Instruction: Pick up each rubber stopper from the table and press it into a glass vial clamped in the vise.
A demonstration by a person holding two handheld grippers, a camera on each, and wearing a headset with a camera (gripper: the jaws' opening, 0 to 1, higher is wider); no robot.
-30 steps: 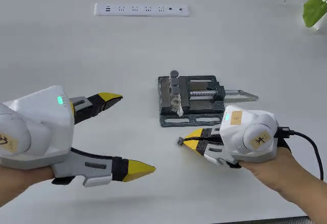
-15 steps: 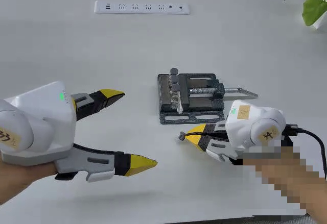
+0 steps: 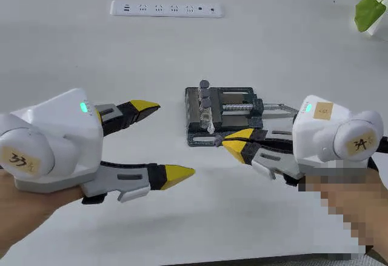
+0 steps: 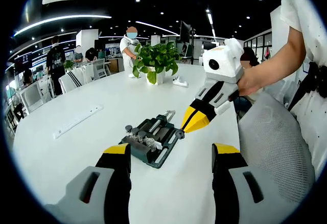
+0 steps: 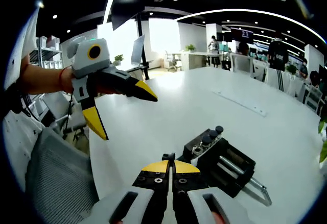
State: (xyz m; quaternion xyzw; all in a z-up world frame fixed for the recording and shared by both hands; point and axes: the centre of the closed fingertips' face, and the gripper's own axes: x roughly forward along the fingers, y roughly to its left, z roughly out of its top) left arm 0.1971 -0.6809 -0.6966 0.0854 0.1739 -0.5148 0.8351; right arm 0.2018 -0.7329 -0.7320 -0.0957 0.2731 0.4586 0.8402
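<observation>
The left claw [image 3: 163,140] hangs over the white counter [image 3: 91,54] with its yellow-tipped jaws spread wide and nothing between them, well to the left of the vise [image 3: 233,123]. The right claw [image 3: 227,142] is clenched, and a small dark stopper [image 5: 167,157] is pinched at its very tip. That tip sits just beside the near edge of the vise. A row of vials [image 3: 207,103] stands clamped in the vise; the farther ones carry dark stoppers, while the nearest looks like bare glass. A power strip [image 3: 167,8] lies at the far side of the counter, and a plant [image 3: 364,2] shows at the corner.
</observation>
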